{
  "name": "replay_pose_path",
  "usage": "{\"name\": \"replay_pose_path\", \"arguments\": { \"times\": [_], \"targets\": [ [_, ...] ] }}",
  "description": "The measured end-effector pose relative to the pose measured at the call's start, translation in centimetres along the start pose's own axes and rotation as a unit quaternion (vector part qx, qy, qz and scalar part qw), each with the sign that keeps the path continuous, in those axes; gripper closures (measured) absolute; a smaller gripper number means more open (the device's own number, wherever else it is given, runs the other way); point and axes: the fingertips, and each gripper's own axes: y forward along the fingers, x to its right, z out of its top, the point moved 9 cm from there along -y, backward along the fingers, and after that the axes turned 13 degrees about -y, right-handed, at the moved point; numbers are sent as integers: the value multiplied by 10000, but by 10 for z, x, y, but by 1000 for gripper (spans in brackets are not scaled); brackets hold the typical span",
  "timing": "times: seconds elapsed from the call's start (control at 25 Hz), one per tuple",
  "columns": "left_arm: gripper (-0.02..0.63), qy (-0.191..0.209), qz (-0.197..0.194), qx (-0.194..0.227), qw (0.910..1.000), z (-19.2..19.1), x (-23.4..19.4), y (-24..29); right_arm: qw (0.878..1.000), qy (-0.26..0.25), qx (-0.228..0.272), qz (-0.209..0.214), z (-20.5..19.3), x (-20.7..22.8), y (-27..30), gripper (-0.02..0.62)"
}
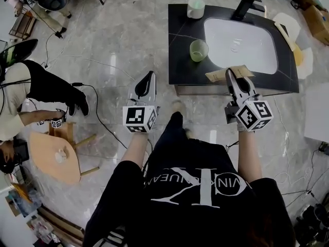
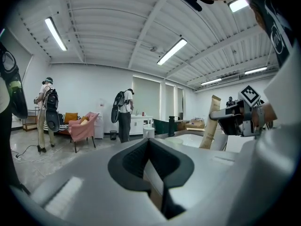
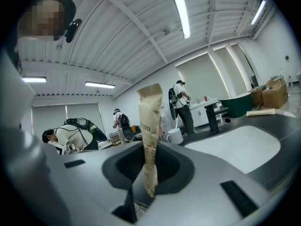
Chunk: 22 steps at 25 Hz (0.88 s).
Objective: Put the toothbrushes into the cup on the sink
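Two cups stand on the dark sink counter (image 1: pixel 180 45): a green cup (image 1: pixel 199 50) just left of the white basin (image 1: pixel 241 45), and a white cup (image 1: pixel 195 7) at the back beside the faucet (image 1: pixel 247 5), with something thin and pale standing in it, possibly a brush. The right gripper (image 1: pixel 231 74) is clamped on a tan paper sleeve (image 1: pixel 218 75), presumably a wrapped toothbrush. The right gripper view shows the sleeve (image 3: pixel 149 121) pinched between the pads and sticking out past them. The sleeve hovers crosswise over the counter's front edge, near the green cup but apart from it. The left gripper (image 1: pixel 148 77) hangs off the counter over the floor, well left of the sink, its jaws pressed together with nothing between them. Step in hand, as I judge it, is carry-to-cup: the sleeve is picked but not yet in a cup. Which cup is the target I cannot tell; the green one is nearest. The next move calls for bringing the sleeve over a rim, turning it so one end points down into the cup mouth, lowering it and then letting the jaws part. The left gripper need not move for this.
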Motion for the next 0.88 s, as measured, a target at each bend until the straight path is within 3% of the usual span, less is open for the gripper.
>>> {"name": "replay_pose_path", "arguments": {
  "times": [0.44,0.88],
  "targets": [
    [595,-37,-234,-115,9997,19,-33,76,9980,267,564,125,45,25,69,540],
    [595,-45,-593,-363,9976,22,-49,139,9998,-124,-139,-19,17,32,130,540]
  ]
}}
